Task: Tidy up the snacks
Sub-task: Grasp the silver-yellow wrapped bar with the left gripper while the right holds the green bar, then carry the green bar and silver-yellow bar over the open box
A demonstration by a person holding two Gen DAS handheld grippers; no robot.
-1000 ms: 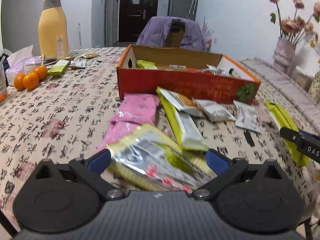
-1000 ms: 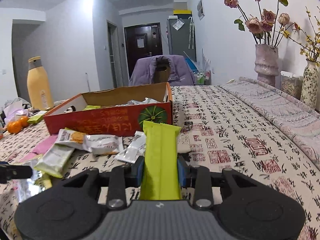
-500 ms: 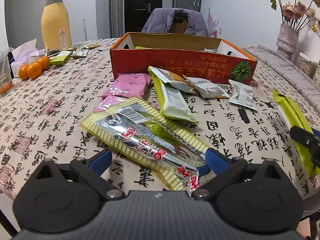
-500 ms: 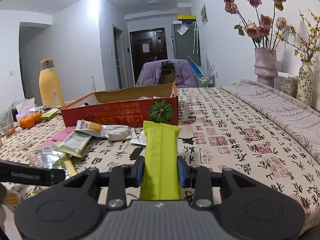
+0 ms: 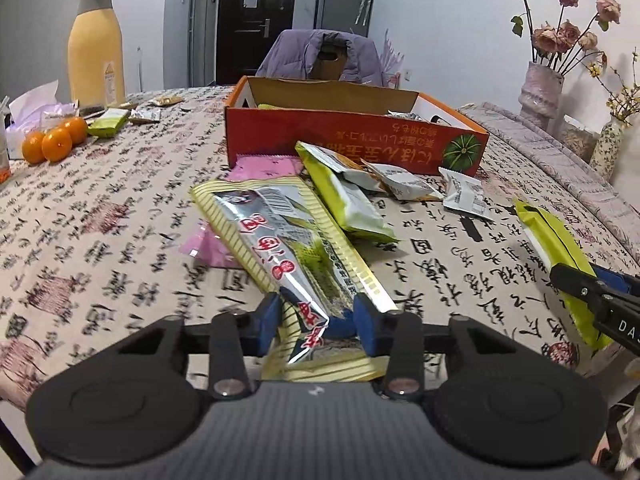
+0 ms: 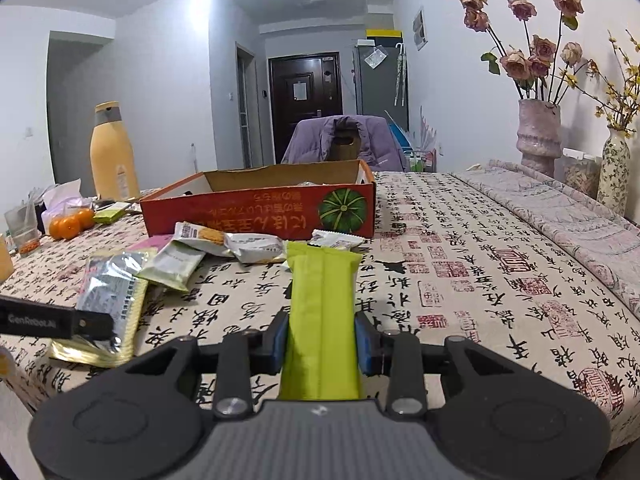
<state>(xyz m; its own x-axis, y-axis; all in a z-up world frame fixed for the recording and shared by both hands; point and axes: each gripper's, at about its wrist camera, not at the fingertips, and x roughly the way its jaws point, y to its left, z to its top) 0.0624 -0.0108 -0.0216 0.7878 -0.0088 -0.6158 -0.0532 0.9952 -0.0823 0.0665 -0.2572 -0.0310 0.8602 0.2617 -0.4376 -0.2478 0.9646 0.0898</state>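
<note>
My left gripper (image 5: 316, 316) has its jaws closing, and its blue pads press the near end of a yellow-and-silver snack packet (image 5: 280, 232) that lies on the patterned tablecloth. My right gripper (image 6: 322, 336) is shut on a lime-green snack packet (image 6: 322, 280), which points forward just above the table. The orange cardboard box (image 5: 340, 148) stands beyond both with several snacks inside. The left wrist view shows the green packet (image 5: 552, 236) at the right. In the right wrist view the yellow-and-silver packet (image 6: 108, 284) lies at the left.
Loose snack packets (image 5: 352, 200) and pink packets (image 5: 264, 168) lie in front of the box. Oranges (image 5: 52, 144), tissues and a tall yellow bottle (image 5: 96, 48) stand at the far left. Two flower vases (image 6: 538, 136) are at the right; a chair with a purple jacket (image 6: 340, 140) is behind the table.
The left jaws went from wide open around the yellow-and-silver packet to pressed on its near end. The right gripper drew back a little from the box with the green packet still in it.
</note>
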